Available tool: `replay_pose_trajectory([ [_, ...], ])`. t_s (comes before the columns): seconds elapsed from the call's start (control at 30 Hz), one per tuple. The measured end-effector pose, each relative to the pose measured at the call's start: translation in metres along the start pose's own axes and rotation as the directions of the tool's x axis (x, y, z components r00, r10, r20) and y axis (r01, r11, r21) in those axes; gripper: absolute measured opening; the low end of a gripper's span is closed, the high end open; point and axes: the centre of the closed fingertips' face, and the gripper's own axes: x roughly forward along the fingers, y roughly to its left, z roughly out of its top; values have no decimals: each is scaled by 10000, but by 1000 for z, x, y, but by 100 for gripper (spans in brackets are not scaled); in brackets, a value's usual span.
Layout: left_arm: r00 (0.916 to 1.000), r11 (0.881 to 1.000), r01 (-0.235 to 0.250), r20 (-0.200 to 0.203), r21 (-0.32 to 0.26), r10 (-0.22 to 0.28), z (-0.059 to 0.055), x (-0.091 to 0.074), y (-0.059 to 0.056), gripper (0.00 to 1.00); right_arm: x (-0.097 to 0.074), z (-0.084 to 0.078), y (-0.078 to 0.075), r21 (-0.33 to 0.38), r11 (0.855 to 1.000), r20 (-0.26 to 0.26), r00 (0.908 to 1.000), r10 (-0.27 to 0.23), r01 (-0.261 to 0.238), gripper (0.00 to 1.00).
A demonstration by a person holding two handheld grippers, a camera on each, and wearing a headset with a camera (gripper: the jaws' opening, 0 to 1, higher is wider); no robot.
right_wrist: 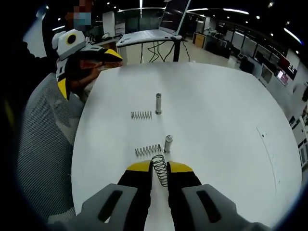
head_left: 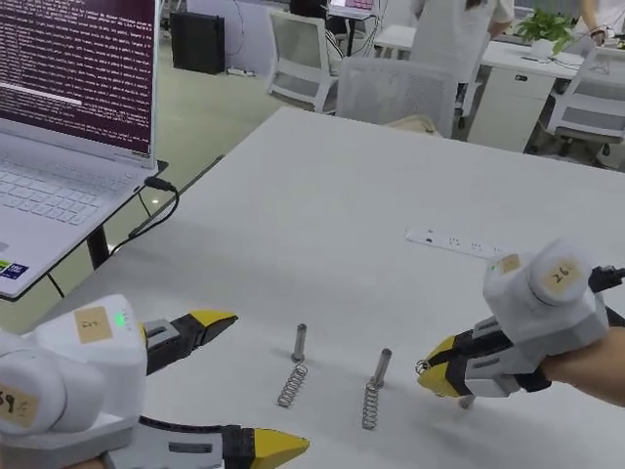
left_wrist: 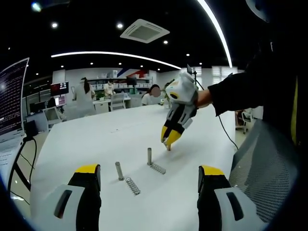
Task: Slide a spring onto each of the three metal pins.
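Two metal pins stand upright on the white table, one on the left and one further right. A loose spring lies beside each: the left spring and the right spring. My right gripper hovers low beside the right pin, shut on a third spring, which is upright between its jaws. A grey stub shows beneath it; I cannot tell whether it is a pin. My left gripper is open at the near left. In the left gripper view the pins and springs lie ahead.
An open laptop sits on a stand to the left, with a cable running off it. A white power strip lies on the table further back. Office chairs stand beyond the far edge.
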Motion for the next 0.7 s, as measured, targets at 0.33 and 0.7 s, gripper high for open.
replay_pose_trajectory([
  [0.33, 10000, 10000, 75, 53, 31, -75, 1, 1, -2, 81, -16, 10, 1, 787, 9968, 776, 9967, -225, 164, 9],
  [0.7, 9998, 9998, 192, 70, 78, -192, 2, 2, -4, 81, -39, 15, -2, 1910, 9811, 1886, 9797, -675, 308, 9],
])
